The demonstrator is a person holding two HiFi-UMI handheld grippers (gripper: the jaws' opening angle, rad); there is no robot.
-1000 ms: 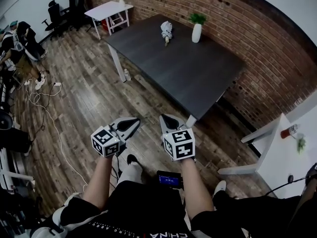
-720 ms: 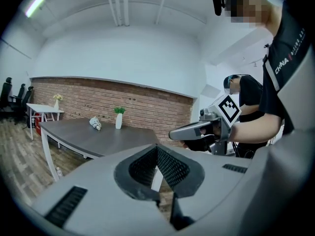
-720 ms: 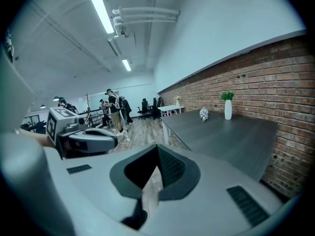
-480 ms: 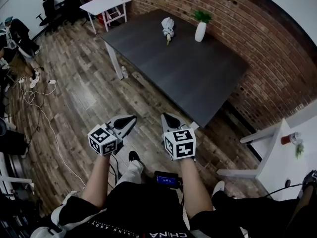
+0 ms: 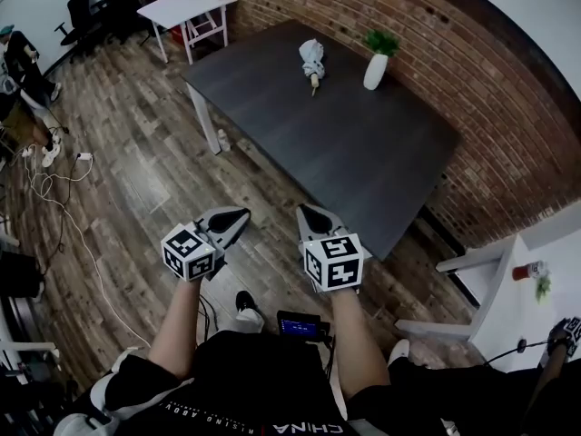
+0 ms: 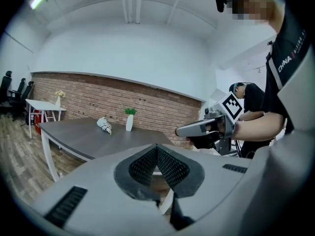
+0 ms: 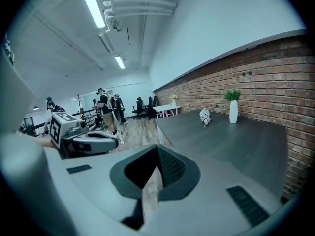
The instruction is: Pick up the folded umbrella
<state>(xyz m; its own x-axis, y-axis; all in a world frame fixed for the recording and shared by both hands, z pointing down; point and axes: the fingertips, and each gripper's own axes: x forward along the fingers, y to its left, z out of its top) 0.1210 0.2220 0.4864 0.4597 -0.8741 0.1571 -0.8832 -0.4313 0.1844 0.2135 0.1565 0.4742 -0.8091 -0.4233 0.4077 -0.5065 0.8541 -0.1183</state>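
Dark grey table [image 5: 363, 153], one long edge running along a red brick wall [image 5: 490, 80]. White vase [image 5: 376, 71] with a green plant stands upright near the table's wall-side edge, toward the far corner. Wood plank floor [image 5: 136, 162], with white cables [image 5: 68, 212] trailing across it on the left. Small white table [image 5: 186, 5] beyond the far corner, black office chairs [image 5: 91, 7] beside it. Second white table [image 5: 508, 307] at lower right, with a red-and-white bottle [image 5: 526, 271] on it. People [image 5: 20, 57] at far left.
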